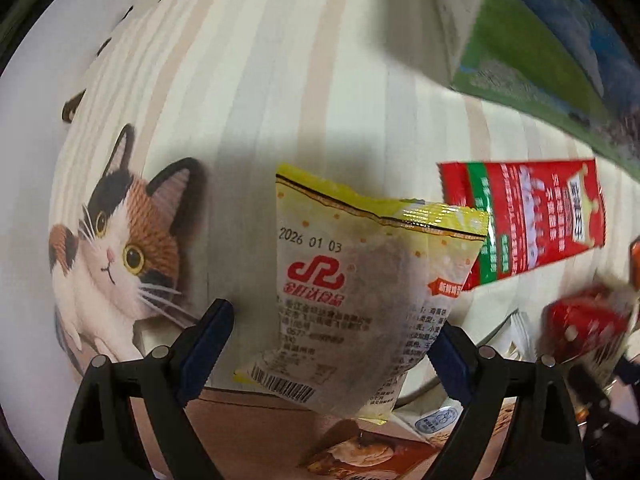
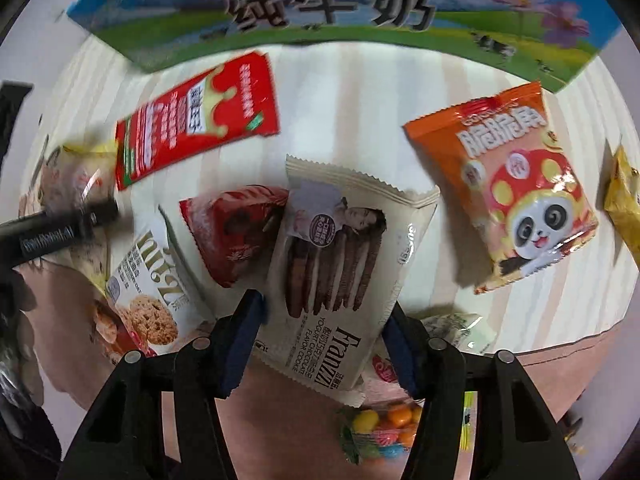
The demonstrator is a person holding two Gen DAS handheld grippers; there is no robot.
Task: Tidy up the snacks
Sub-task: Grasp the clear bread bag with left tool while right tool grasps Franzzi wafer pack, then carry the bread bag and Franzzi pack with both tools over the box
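A yellow-and-white snack packet (image 1: pixel 352 280) with a red logo and a printed date lies on the striped tablecloth (image 1: pixel 280 80), its lower end over a brown cardboard surface (image 1: pixel 248 432). My left gripper (image 1: pixel 330 344) points down around it, jaws wide. A gap shows at the left pad (image 1: pixel 208 344); the right pad (image 1: pixel 448 360) sits at the packet's edge. In the right wrist view my right gripper (image 2: pixel 322 332) is shut on a cream Franzzi chocolate cookie packet (image 2: pixel 340 264), both pads pressing its sides. The left gripper's black arm (image 2: pixel 60 228) shows at the left edge.
A red packet (image 2: pixel 196 124) and a milk carton box (image 2: pixel 320 12) lie at the back. An orange panda packet (image 2: pixel 516 184), a small red packet (image 2: pixel 236 232), an oat cookie packet (image 2: pixel 156 280) and a bag of coloured candies (image 2: pixel 384 428) surround the right gripper. A cat print (image 1: pixel 116 248) marks the cloth.
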